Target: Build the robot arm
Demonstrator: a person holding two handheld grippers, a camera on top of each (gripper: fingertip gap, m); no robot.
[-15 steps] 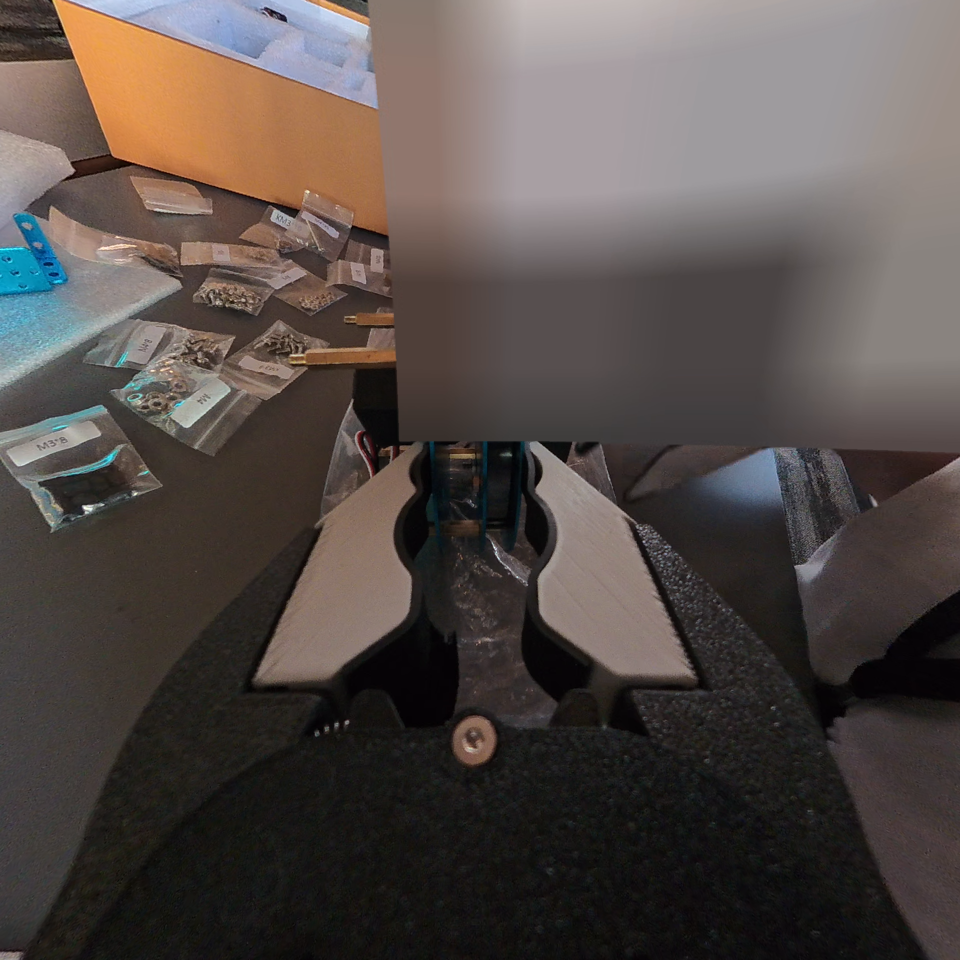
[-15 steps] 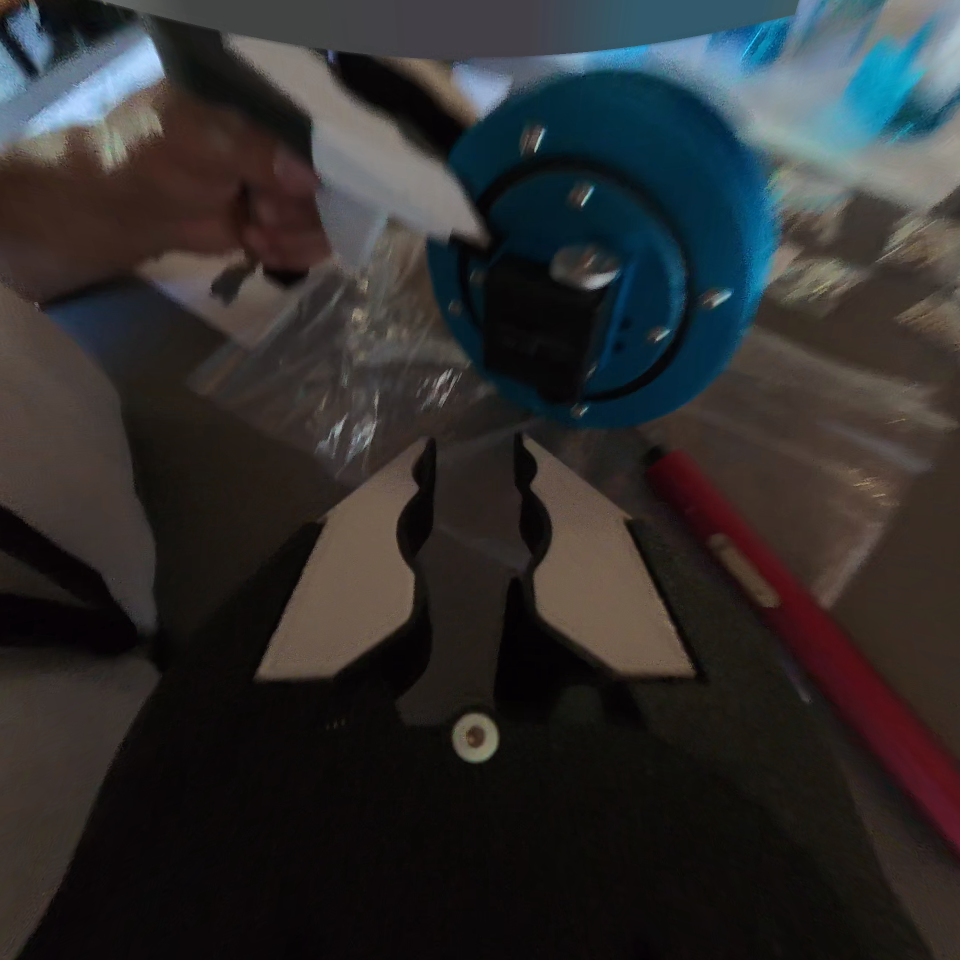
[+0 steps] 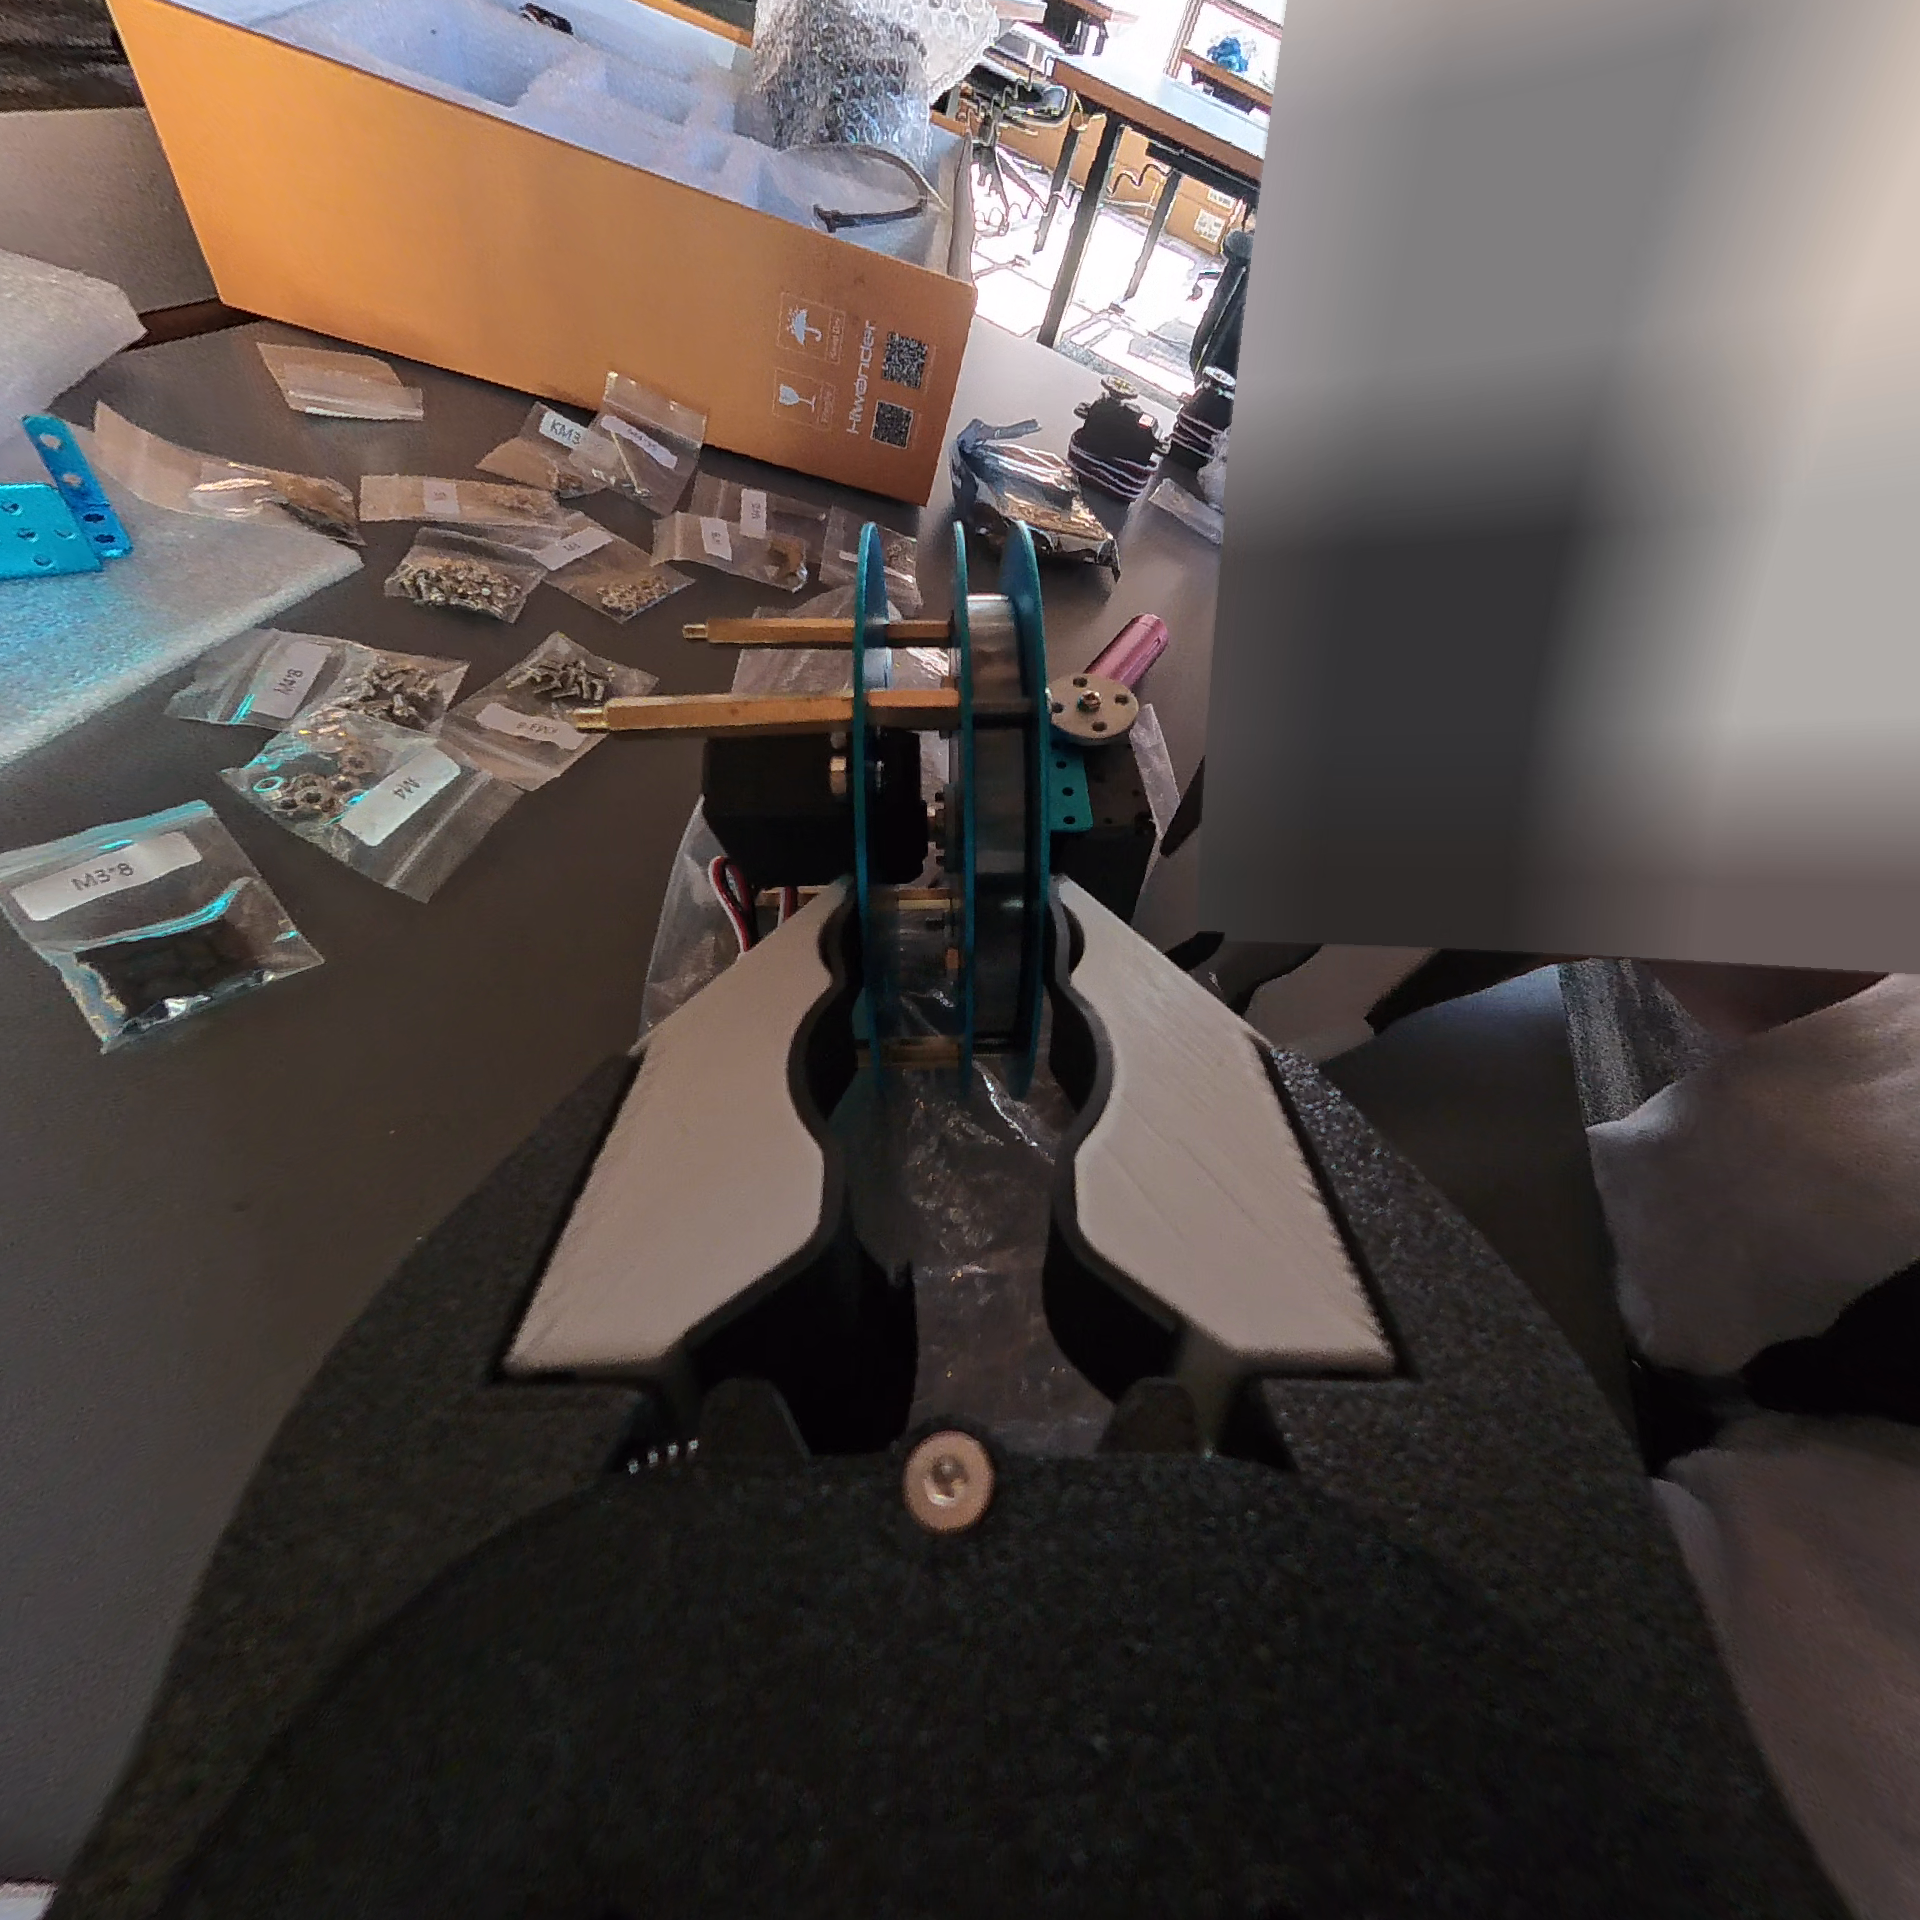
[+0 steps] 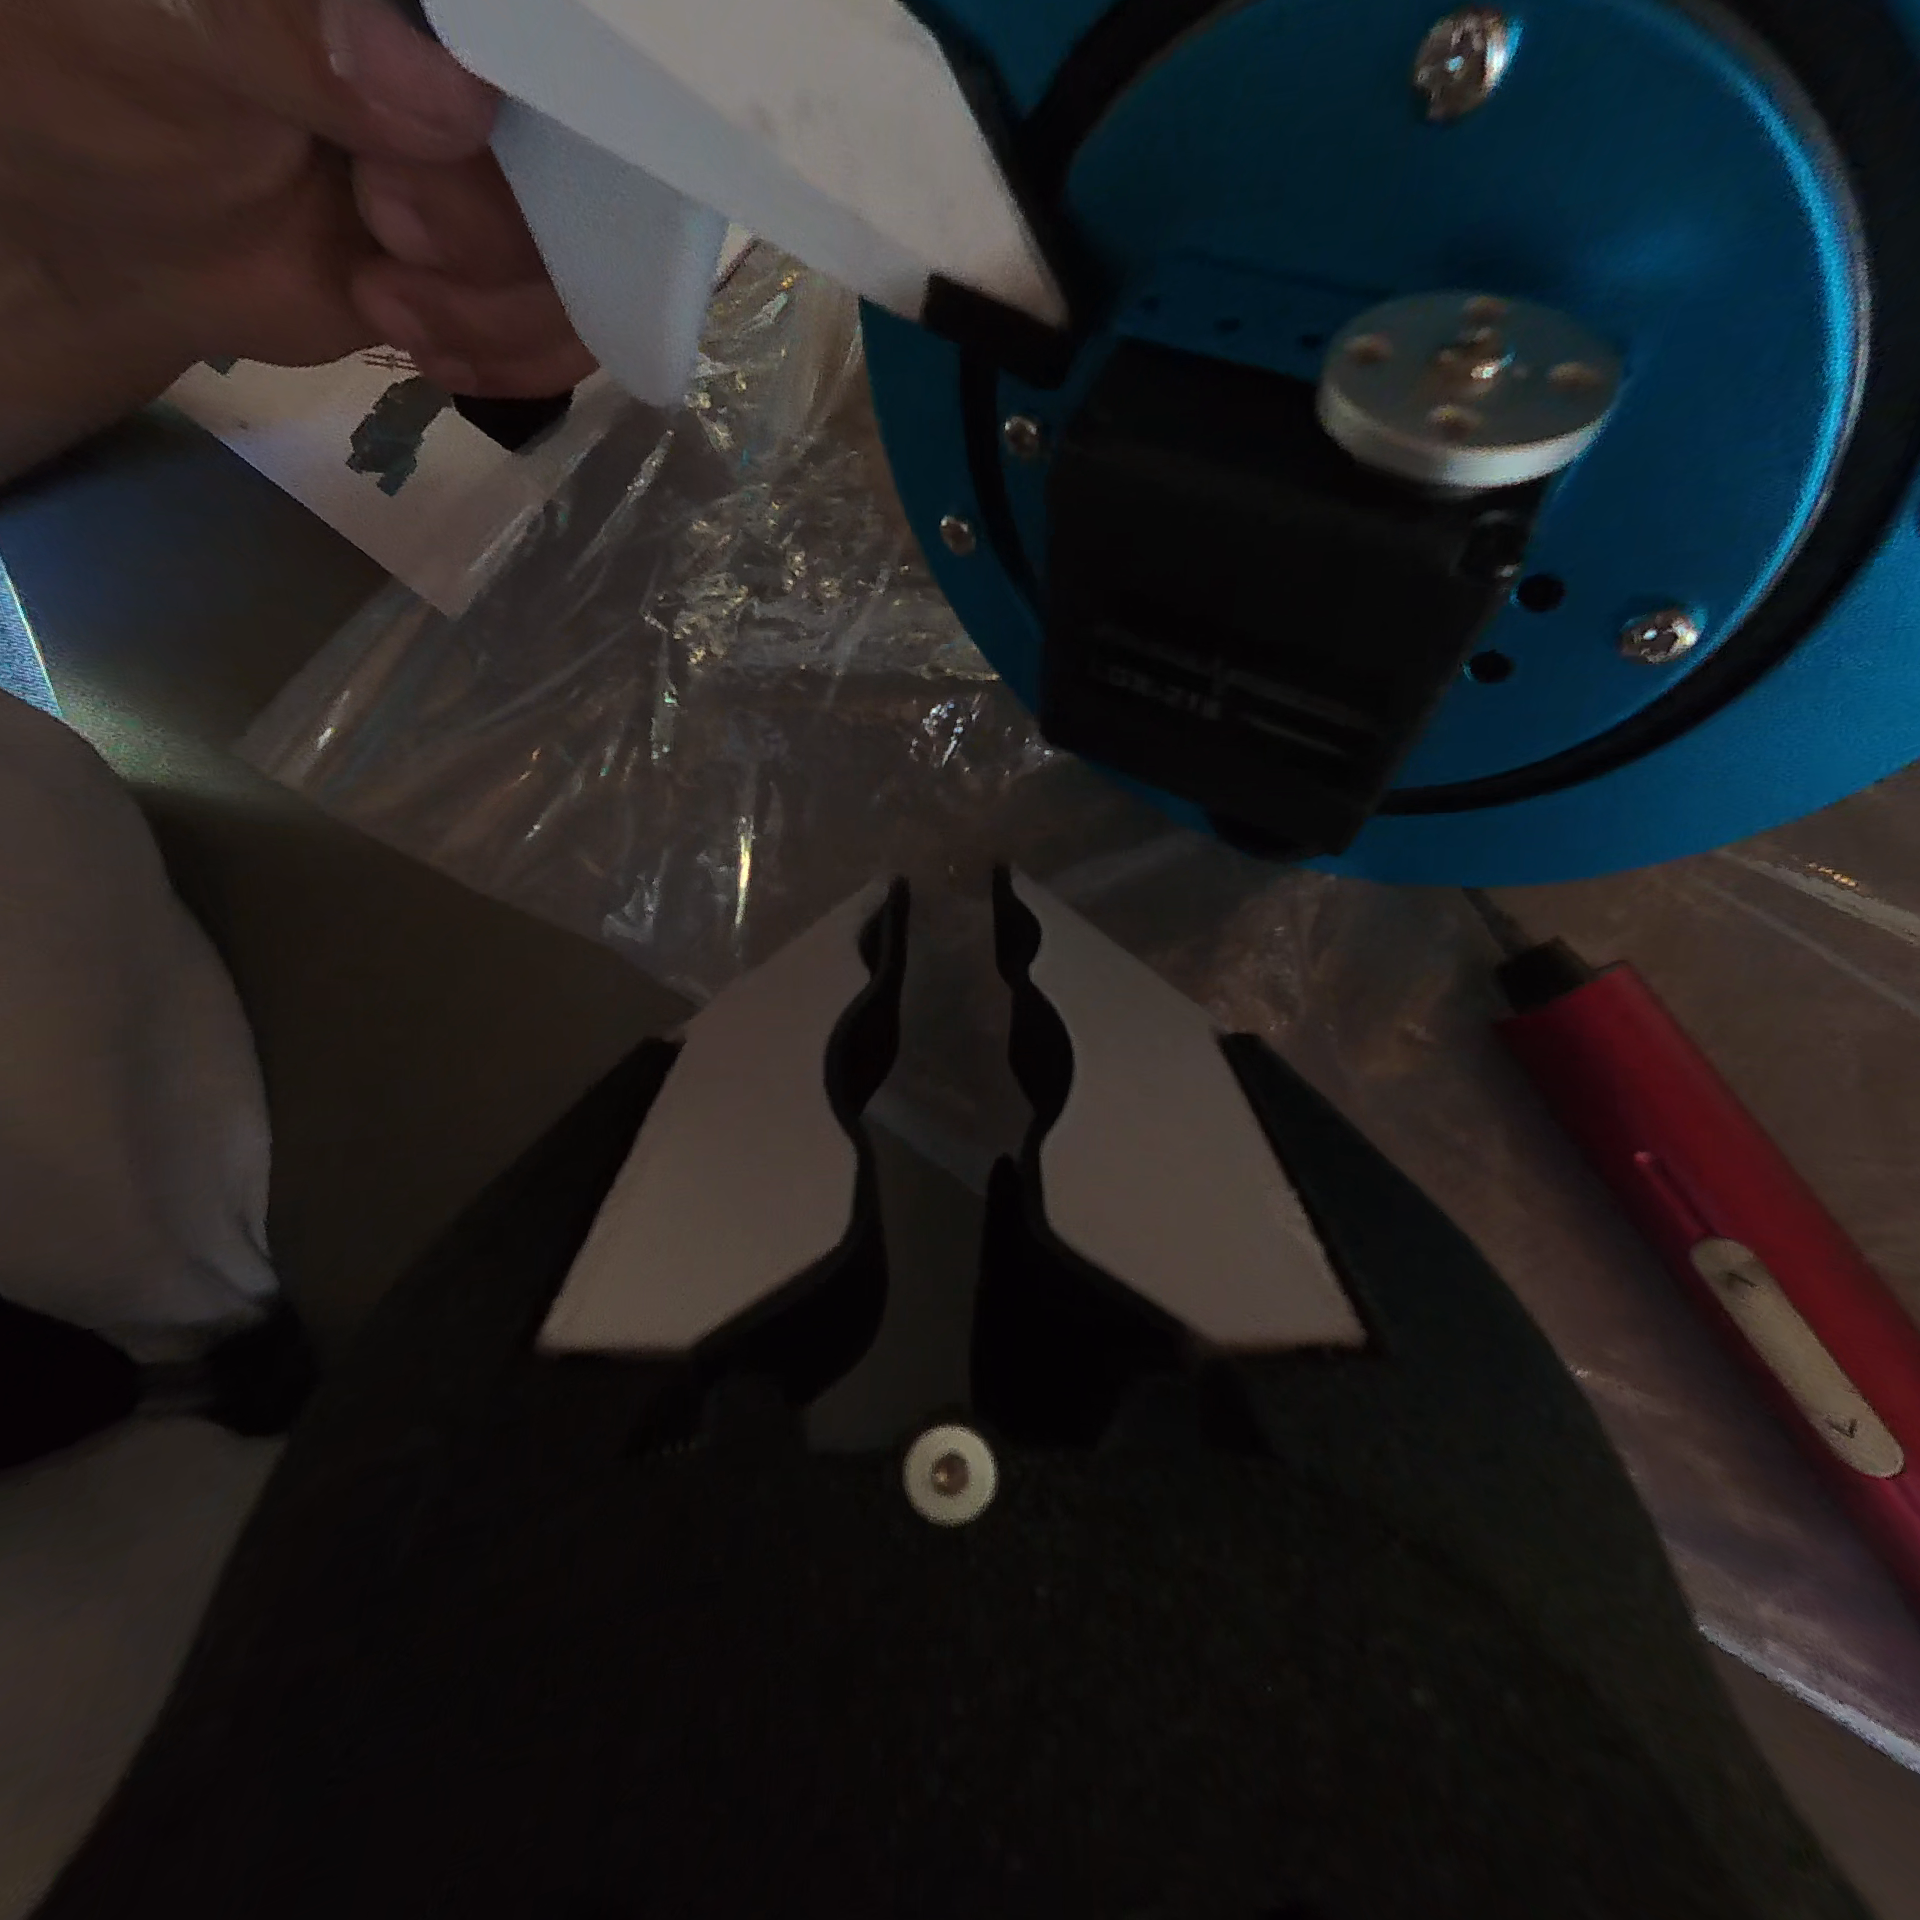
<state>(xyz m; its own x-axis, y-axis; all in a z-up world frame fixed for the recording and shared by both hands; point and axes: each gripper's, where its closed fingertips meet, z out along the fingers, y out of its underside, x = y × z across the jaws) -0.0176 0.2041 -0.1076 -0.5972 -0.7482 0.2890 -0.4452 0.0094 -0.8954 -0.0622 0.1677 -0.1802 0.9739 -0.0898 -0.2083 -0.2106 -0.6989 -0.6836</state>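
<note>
My left gripper [image 3: 956, 920] is shut on a blue disc assembly [image 3: 966, 727], held edge-on: three thin blue discs joined by brass standoffs [image 3: 748, 712], with a black servo [image 3: 800, 821] and a silver horn [image 3: 1091, 712]. In the right wrist view the same assembly [image 4: 1714, 312] faces me at the top right, with its servo [image 4: 1226, 623] and horn [image 4: 1470, 405]. The left gripper's white finger [image 4: 779, 135] and a hand [image 4: 260, 208] are on its left. My right gripper [image 4: 951, 883] is empty with a narrow gap between its jaws, just below the disc over a clear plastic bag [image 4: 675, 644].
An orange cardboard box [image 3: 520, 229] stands at the back. Several small bags of screws and nuts [image 3: 343, 790] lie on the dark table at the left, beside a blue bracket [image 3: 52, 520] on foam. A red screwdriver [image 4: 1714, 1195] lies to the right of my right gripper. The grippers' ends are close to 9 cm from one another. The red screwdriver [image 4: 1714, 1195] sits 11 cm or so from the ends of my right fingers.
My right gripper has moved closer to the blue disc assembly, and its jaws stand a little narrower. My left gripper holds the assembly as before.
</note>
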